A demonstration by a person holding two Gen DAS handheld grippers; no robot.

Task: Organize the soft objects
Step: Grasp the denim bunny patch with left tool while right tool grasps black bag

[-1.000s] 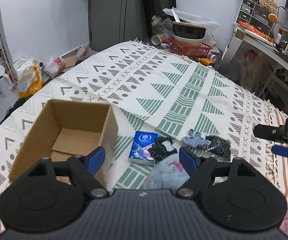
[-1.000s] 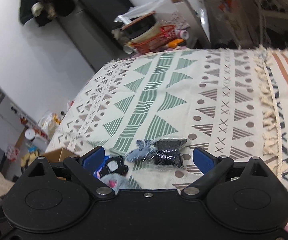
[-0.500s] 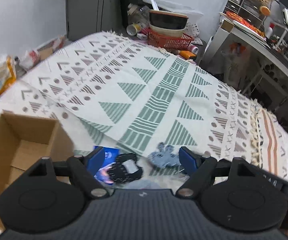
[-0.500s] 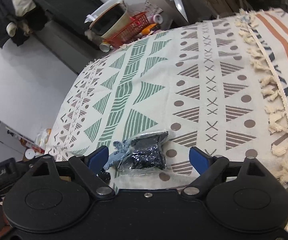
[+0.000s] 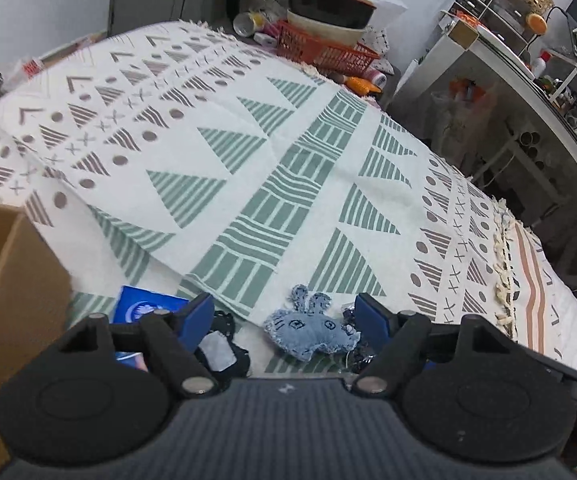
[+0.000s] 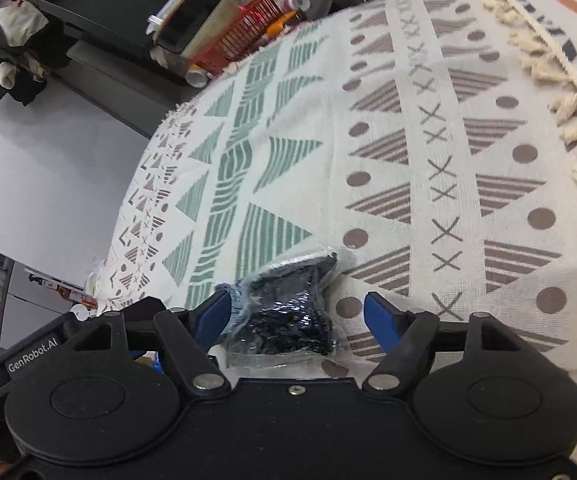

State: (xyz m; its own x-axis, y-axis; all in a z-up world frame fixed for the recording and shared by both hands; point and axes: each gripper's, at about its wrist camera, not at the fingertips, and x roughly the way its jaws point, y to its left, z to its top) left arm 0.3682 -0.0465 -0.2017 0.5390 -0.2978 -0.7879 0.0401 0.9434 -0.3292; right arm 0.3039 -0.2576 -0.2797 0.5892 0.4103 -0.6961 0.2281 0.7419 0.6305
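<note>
Patterned bedspread point(image 5: 248, 184) holds everything unsorted: our left fingers point(image 5: 284, 316) closing around the denim toy point(image 5: 308, 330), right fingers point(image 6: 296, 312) closing around the black packet point(image 6: 288, 312), neither gripped, box point(image 5: 12, 280) seemingly empty.

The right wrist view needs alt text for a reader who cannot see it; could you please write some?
The right gripper, jaws closing but not yet touching, straddles a clear plastic bag of shiny black material lying on a cream bedspread with green and brown geometric patterns. A red plastic basket sits beyond the bed.
</note>
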